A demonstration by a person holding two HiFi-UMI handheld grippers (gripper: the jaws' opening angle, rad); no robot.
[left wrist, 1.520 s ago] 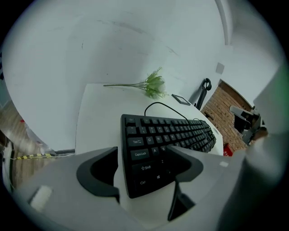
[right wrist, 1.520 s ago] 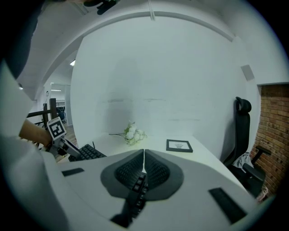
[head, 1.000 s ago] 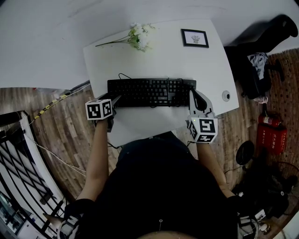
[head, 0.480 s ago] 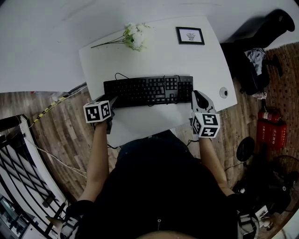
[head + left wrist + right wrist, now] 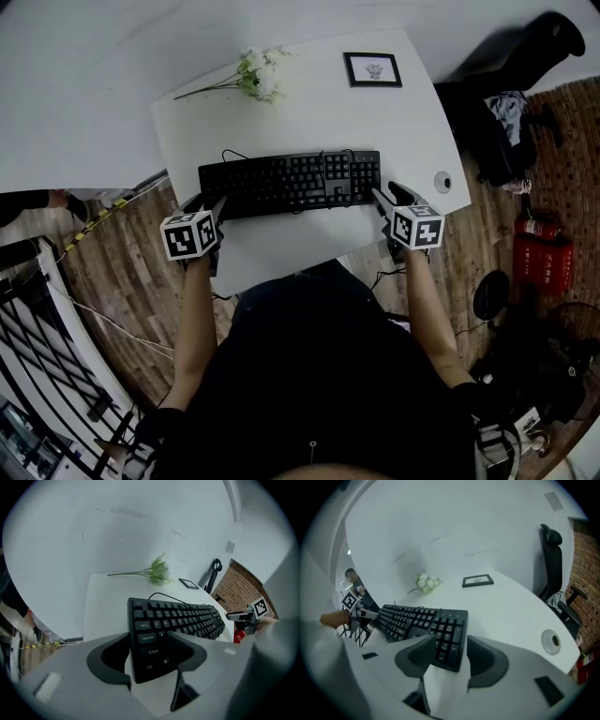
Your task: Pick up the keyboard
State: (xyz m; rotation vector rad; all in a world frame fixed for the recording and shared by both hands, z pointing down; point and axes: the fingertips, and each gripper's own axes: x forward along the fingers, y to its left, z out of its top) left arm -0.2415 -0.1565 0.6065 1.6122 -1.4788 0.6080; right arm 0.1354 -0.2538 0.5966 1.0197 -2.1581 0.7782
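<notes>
A black keyboard (image 5: 291, 181) lies flat across the white table (image 5: 309, 117), its cable curling off the back edge. My left gripper (image 5: 208, 203) is at the keyboard's left end. In the left gripper view the near left corner (image 5: 149, 660) sits between its jaws, which have just been closing; I see no pad pressing on it. My right gripper (image 5: 392, 194) is at the right end. Its jaws have just been opening, and they straddle the numpad corner (image 5: 449, 641) without gripping it.
A sprig of white flowers (image 5: 255, 75) and a small framed picture (image 5: 372, 69) lie behind the keyboard. A round cable hole (image 5: 442, 181) is near the table's right edge. A black chair (image 5: 525, 66) and a red fire extinguisher (image 5: 536, 262) stand to the right.
The right gripper has come down to the keyboard's right end and its jaws have opened from shut. The left gripper stays by the left end, its jaws a little narrower.
</notes>
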